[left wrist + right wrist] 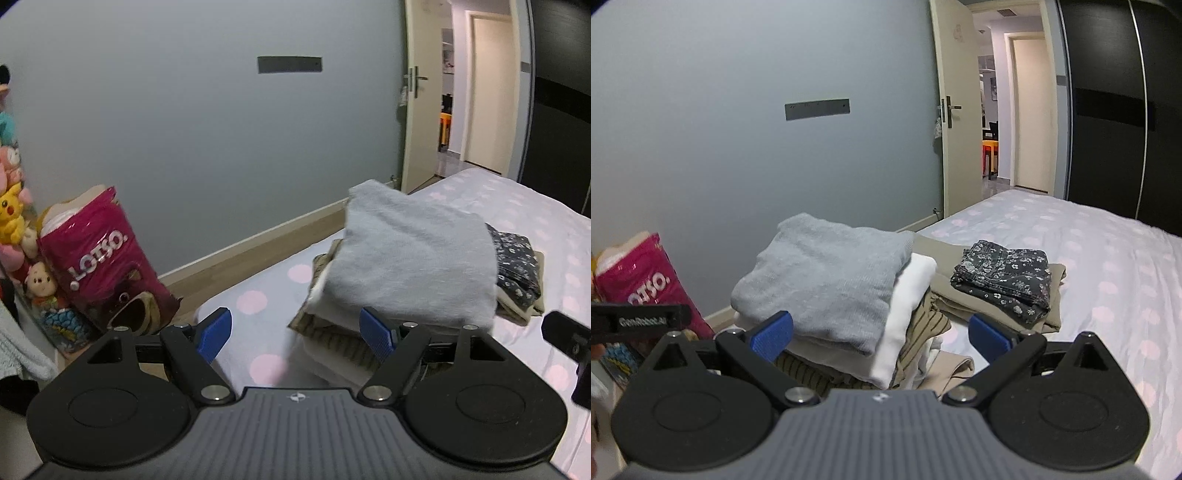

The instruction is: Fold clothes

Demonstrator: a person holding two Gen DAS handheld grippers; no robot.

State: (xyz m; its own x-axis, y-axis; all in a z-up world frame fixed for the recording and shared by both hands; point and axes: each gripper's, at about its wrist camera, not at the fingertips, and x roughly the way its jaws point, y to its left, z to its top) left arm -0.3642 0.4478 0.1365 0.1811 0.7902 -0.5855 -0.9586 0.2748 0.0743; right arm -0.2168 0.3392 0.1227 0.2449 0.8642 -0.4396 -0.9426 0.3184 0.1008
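A folded grey sweater (413, 258) tops a pile of folded clothes (332, 347) on the bed; it also shows in the right wrist view (827, 277), over a white garment (908, 314) and striped pieces. A folded dark floral garment (1004, 280) lies on folded khaki cloth (960, 291) to the right, also in the left wrist view (517, 262). My left gripper (299, 332) is open and empty, just in front of the pile's left edge. My right gripper (881, 334) is open and empty, just before the pile.
The bed has a white sheet with pink dots (1108, 266). A pink LOTSO bag (103, 262) and plush toys (14, 218) stand on the floor at left. A grey wall (184, 147) and open door (953, 110) lie behind.
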